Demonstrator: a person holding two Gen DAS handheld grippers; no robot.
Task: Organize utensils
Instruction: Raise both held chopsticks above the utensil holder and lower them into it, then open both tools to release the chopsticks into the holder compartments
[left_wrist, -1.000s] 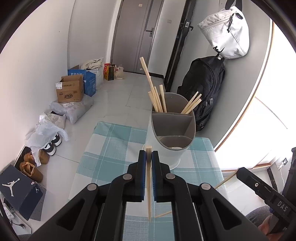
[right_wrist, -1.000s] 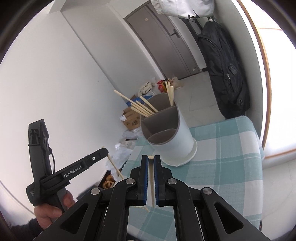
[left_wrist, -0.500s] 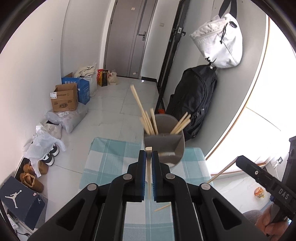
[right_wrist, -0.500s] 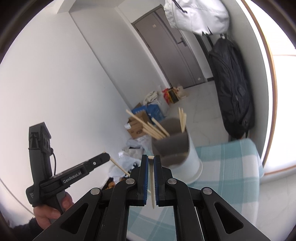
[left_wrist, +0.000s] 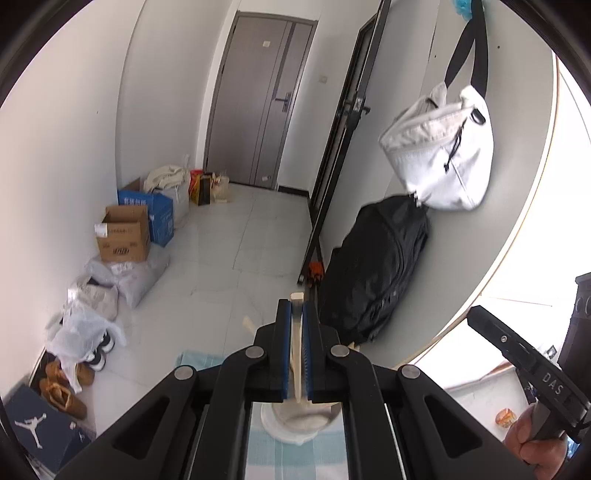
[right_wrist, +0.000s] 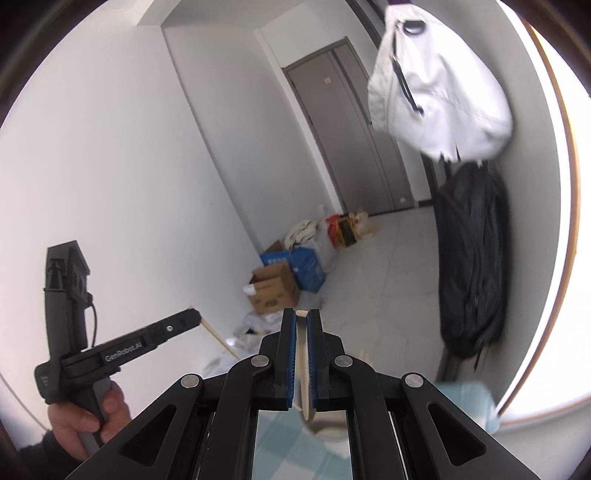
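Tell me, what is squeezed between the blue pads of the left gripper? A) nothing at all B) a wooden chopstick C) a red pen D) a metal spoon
B: a pale wooden chopstick stands clamped between the blue pads of the shut left gripper.

Pale wooden chopstick between matt black plastic fingers; glossy floor tiles, checked cloth.
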